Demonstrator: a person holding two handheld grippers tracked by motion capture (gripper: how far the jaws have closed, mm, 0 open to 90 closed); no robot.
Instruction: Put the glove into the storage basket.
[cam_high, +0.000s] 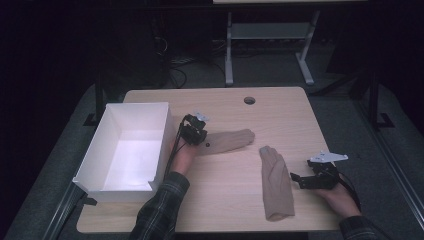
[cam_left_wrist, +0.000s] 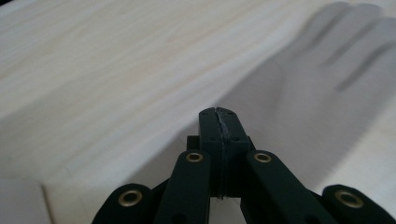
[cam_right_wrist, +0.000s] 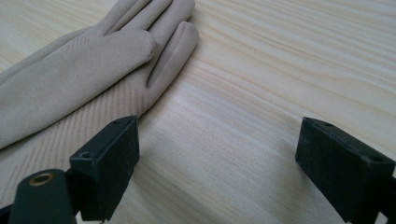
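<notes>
Your left gripper (cam_high: 200, 138) is clamped empty beside one beige fabric glove (cam_high: 227, 140); your right gripper (cam_high: 300, 181) rests wide apart, aligned to take the other beige glove (cam_high: 276, 182).

box (cam_high: 131, 150) left | far glove (cam_high: 231, 140) centre | near glove (cam_high: 276, 185) right (all on table (cam_high: 280, 112))

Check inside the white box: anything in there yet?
The white box shows a bare white floor, no glove inside. Its near wall hides the strip of floor right behind it.
</notes>
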